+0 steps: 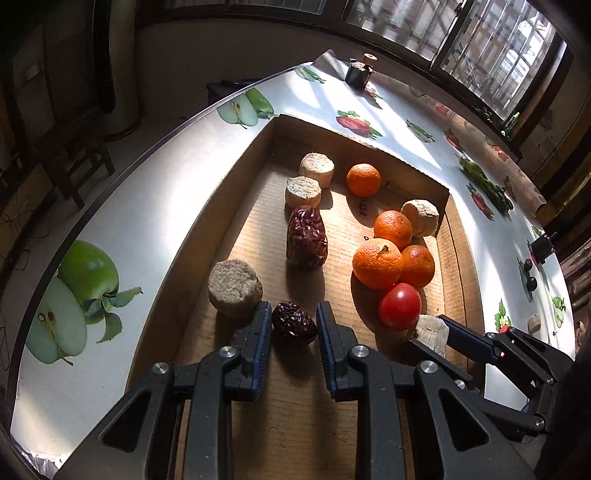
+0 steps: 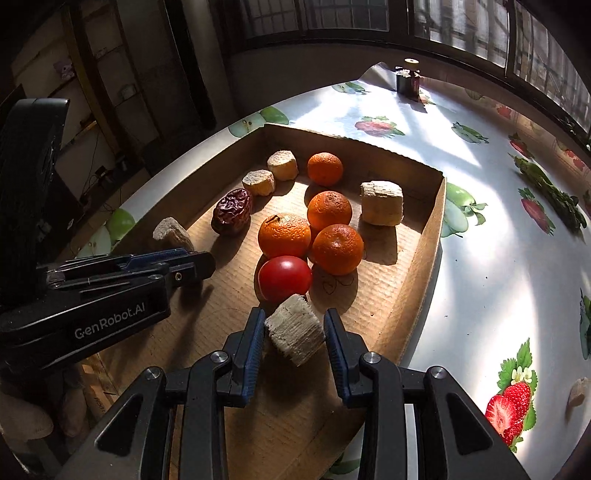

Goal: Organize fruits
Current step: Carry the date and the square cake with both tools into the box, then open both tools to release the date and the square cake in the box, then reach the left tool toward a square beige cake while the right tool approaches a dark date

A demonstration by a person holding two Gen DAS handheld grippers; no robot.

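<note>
Left gripper (image 1: 293, 325) clamps a dried date (image 1: 294, 329) low over the cardboard tray (image 1: 445, 192); right gripper (image 2: 295, 332) holds a beige fibrous chunk (image 2: 295, 334), the tomato (image 2: 284, 277) touching at 12 o'clock. Each piece is best set beside its like, clear of neighbours.

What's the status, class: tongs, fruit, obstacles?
Left tongs shut on small date. Right tongs around pale chunk. Tomato touching chunk, inside cardboard tray.

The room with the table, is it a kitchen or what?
Probably a home dining room or kitchen, though I can't be sure. A table wears a wipe-clean cloth printed with fruit, real oranges sit in a cardboard tray, and a barred window lets sun in.
</note>
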